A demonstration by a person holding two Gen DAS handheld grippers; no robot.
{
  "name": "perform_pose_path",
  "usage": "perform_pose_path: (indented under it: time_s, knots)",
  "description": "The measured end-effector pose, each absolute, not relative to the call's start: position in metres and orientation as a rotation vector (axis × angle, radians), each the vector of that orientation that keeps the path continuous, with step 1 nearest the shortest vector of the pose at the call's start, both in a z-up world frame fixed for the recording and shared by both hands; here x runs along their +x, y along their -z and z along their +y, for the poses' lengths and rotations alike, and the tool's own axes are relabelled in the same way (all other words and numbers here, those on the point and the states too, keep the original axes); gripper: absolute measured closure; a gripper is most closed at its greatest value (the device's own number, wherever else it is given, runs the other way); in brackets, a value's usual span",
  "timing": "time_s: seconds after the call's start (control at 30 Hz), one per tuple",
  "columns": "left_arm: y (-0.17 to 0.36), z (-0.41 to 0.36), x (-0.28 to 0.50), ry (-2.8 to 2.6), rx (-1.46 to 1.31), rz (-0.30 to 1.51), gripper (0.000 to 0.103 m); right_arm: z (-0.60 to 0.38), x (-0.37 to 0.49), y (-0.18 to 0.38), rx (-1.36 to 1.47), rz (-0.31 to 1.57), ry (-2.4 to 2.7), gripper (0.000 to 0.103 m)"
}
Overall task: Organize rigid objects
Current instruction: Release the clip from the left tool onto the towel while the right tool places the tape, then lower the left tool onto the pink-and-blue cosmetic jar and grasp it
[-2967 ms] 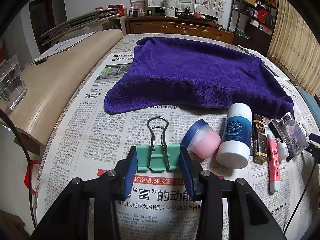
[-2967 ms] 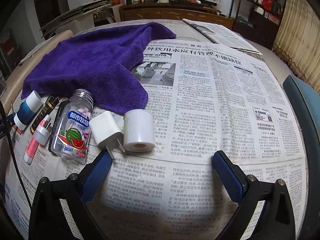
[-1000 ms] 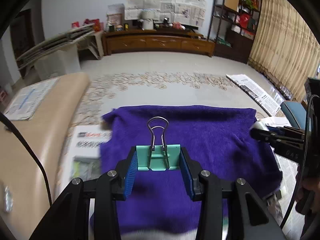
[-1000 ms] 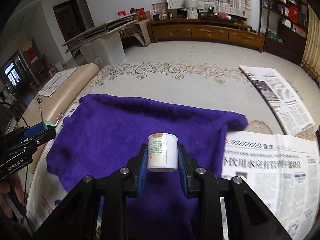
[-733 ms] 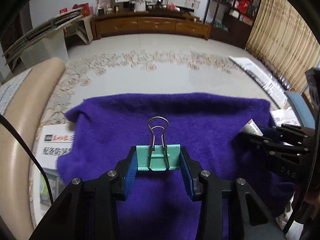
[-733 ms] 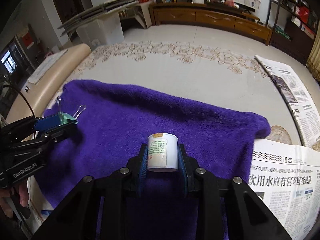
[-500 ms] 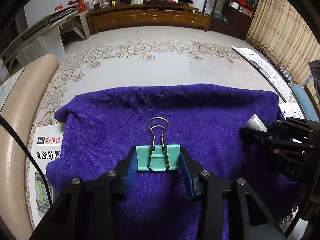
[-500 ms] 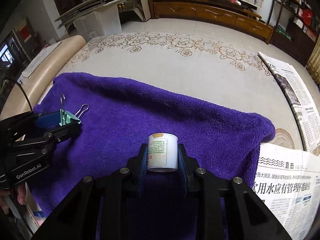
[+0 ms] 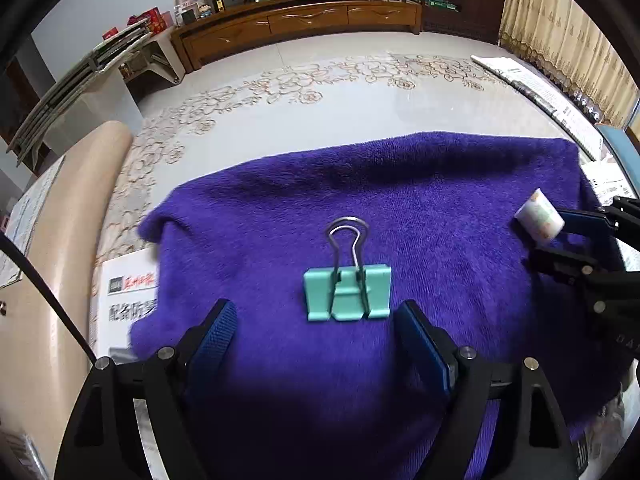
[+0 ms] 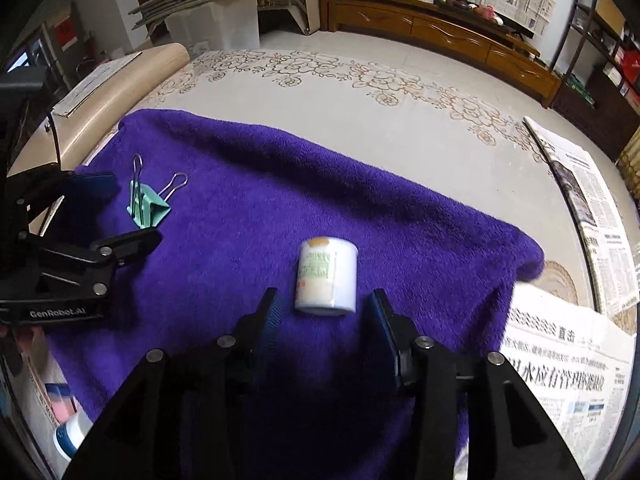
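A mint green binder clip (image 9: 347, 292) lies on the purple towel (image 9: 400, 200), just ahead of my open left gripper (image 9: 320, 332), free of the pads. It also shows in the right wrist view (image 10: 150, 204). A small white jar (image 10: 326, 278) lies on the towel (image 10: 360, 208) between the open fingers of my right gripper (image 10: 326, 332), apart from both pads. The jar (image 9: 539, 218) and right gripper show at the right edge of the left wrist view.
Newspaper (image 10: 568, 364) covers the table around the towel. A blue-and-white bottle (image 10: 70, 436) and a pink jar lie at the lower left of the right wrist view. A beige padded edge (image 9: 36, 280) runs along the left. A folded newspaper (image 10: 592, 220) lies right.
Both grippers have opened. The binder clip and the white jar have been let go onto the purple towel and the grippers have drawn back a little.
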State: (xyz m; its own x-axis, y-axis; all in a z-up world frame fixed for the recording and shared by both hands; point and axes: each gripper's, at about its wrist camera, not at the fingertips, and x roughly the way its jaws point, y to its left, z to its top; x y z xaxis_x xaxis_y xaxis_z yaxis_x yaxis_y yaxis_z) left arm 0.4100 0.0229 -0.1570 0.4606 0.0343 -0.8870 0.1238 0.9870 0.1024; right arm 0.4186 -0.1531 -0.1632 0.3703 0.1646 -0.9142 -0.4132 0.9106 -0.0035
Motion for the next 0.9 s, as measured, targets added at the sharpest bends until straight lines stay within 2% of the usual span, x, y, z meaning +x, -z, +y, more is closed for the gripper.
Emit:
perform_pose_path:
  time_s: [0.07,0.1,0.13,0.17,0.23,0.33,0.57,0.9]
  knots:
    - [0.145,0.027,0.396,0.049,0.148,1.061,0.019,-0.161,0.407,0.149,-0.208,1.116,-0.381,0.055]
    - [0.138,0.028,0.387,0.047,0.139,1.041,0.012,-0.165,0.4,0.141,-0.19,1.099,-0.383,0.051]
    - [0.131,0.03,0.375,0.052,0.127,1.016,0.003,-0.171,0.388,0.13,-0.171,1.075,-0.377,0.036]
    - [0.125,0.032,0.36,0.06,0.105,0.987,0.0,-0.176,0.377,0.121,-0.159,1.048,-0.368,0.019]
    - [0.118,0.036,0.336,0.072,0.063,0.981,0.0,-0.189,0.35,0.104,-0.137,0.995,-0.345,0.005]
    - [0.118,0.042,0.299,0.114,-0.031,1.017,0.0,-0.207,0.314,0.09,-0.093,0.985,-0.332,0.001]
    - [0.127,0.054,0.225,0.022,-0.067,1.003,0.0,-0.247,0.249,0.087,0.005,1.01,-0.244,0.0]
    - [0.157,0.048,0.201,0.124,0.054,0.999,0.0,-0.278,0.203,0.112,0.063,0.991,-0.191,0.0]
